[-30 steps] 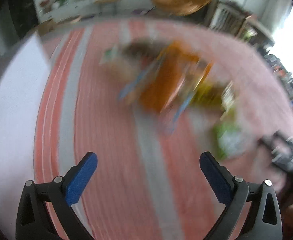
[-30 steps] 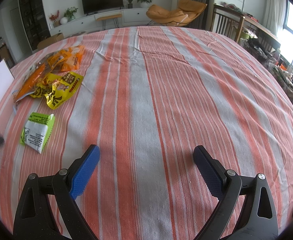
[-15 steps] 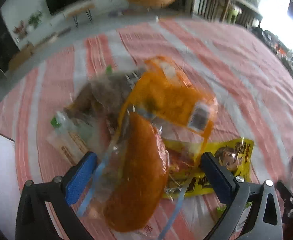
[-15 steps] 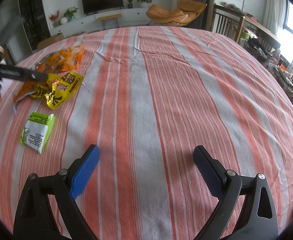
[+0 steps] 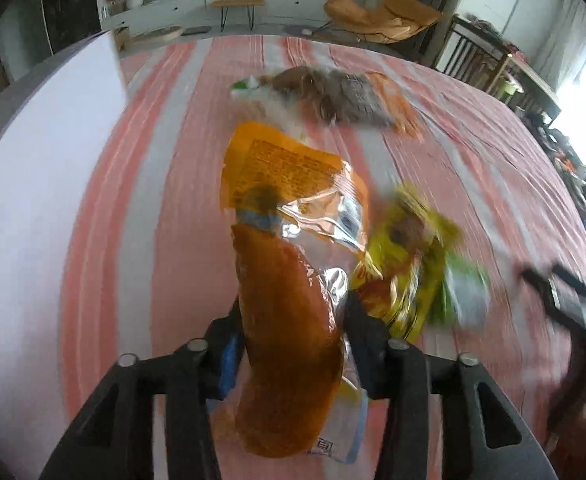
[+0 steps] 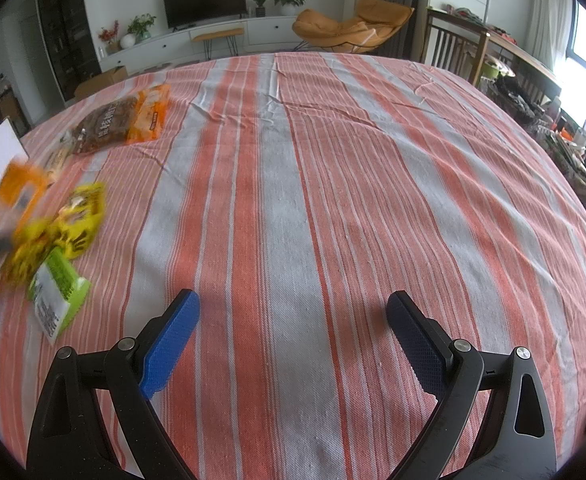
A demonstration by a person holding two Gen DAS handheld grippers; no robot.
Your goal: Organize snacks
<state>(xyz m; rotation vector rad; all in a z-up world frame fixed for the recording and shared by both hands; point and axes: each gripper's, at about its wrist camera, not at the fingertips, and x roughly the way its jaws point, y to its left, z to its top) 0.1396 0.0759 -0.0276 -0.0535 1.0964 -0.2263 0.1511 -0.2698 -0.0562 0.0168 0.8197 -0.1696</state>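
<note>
Orange snack bag [image 5: 285, 344] sits clamped in the left hand-held gripper [image 5: 293, 344], whose jaws have just closed on it; yellow packet [image 5: 405, 264] touches its right edge. Right hand-held gripper [image 6: 293, 336] hangs open over bare striped worktop [image 6: 333, 184]. Risk: slick film slips, or yellow packet drags along.

The right gripper [image 6: 293, 322] is hovering wide open over the striped tablecloth [image 6: 333, 200], nothing between its fingers. Far left, snack bags are lying clustered: brown bag [image 6: 107, 126], yellow bag [image 6: 81, 220], green packet [image 6: 59, 290], and a blurred orange bag [image 6: 11, 200], possibly lifted.
</note>
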